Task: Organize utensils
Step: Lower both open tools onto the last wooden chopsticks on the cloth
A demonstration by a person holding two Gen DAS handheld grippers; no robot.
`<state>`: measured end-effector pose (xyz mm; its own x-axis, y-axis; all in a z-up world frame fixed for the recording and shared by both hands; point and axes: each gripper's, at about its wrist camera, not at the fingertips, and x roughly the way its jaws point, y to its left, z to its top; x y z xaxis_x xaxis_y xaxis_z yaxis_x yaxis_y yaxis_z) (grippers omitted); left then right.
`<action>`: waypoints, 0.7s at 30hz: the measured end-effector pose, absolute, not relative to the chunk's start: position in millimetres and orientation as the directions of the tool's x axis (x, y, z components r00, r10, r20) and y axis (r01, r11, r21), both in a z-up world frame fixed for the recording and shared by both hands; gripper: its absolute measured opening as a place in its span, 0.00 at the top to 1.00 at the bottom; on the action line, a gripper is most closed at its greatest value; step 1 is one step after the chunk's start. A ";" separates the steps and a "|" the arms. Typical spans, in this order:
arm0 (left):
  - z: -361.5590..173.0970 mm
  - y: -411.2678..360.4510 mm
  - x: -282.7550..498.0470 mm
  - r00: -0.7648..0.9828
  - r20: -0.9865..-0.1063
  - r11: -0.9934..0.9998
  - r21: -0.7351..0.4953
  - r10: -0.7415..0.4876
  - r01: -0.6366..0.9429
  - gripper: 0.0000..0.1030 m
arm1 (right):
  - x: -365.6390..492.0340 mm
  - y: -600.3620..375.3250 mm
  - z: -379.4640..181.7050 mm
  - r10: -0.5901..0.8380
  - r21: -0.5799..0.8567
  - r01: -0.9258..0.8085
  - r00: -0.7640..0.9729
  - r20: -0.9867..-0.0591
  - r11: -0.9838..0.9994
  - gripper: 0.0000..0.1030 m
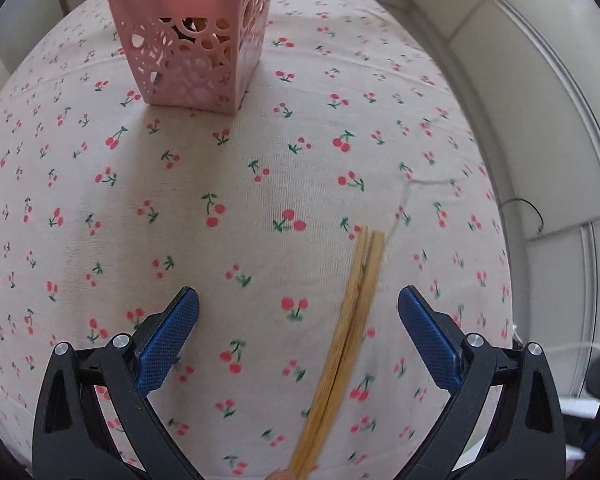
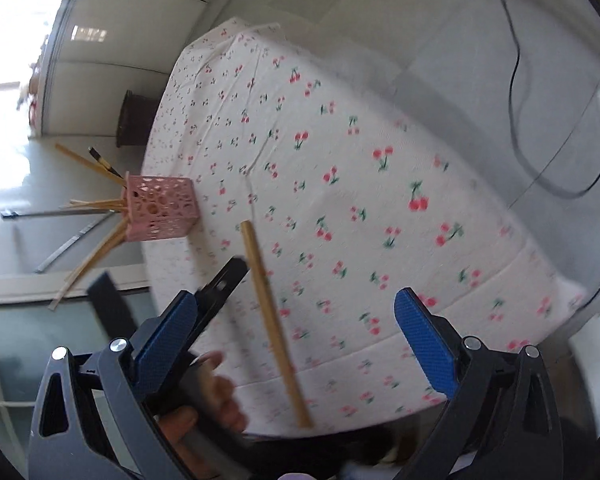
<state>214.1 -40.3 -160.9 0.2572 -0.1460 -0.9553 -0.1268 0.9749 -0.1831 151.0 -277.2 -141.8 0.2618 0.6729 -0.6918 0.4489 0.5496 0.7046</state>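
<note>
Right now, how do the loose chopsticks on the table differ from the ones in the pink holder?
The loose chopsticks lie flat on the cherry-print tablecloth; the ones in the pink holder stand inside it, splayed outward. The loose chopsticks are just a pair, side by side; the holder carries several, including a dark one. The loose pair lies between the open left gripper's fingers; the holder's sit far across the table. Both sets look like plain light wood.

Table covering: cream cotton tablecloth printed with red cherries, creased near one edge, draped over the table corner. Flooring: large pale glossy tiles with grey grout lines. Loose black cable trailing across the tiles. Dark mesh waste bin beside the table. Bright daylight window, overexposed.
</note>
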 end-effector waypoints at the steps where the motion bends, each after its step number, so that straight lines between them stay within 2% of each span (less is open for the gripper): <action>1: -161.7 -41.6 217.6 0.259 -0.958 0.978 -0.163 -0.125 -0.133 0.07 | 152.5 -278.6 -138.1 0.681 0.712 0.451 0.265 -0.682 0.538 0.06; 8: -166.5 -41.7 225.3 0.271 -0.960 0.980 -0.112 -0.064 -0.166 0.08 | 156.6 -277.3 -122.8 0.702 0.740 0.407 0.272 -0.658 0.536 0.06; 15: -165.0 -46.1 227.0 0.280 -0.960 0.983 -0.058 -0.008 -0.173 0.13 | 154.6 -280.5 -135.3 0.728 0.743 0.458 0.256 -0.636 0.488 0.06; 19: -165.6 -46.3 226.2 0.272 -0.962 0.985 -0.041 0.006 -0.168 0.17 | 154.7 -281.4 -141.4 0.725 0.731 0.480 0.249 -0.643 0.484 0.06; 21: -165.7 -53.4 224.8 0.266 -0.963 0.992 0.002 0.036 -0.127 0.23 | 155.6 -280.0 -143.0 0.722 0.726 0.478 0.240 -0.649 0.494 0.06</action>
<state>224.8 -53.4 -165.7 0.2662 0.0360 -0.9632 -0.1271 0.9919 0.0019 155.6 -280.0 -143.0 0.2398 0.7218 -0.6493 0.4784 0.4941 0.7260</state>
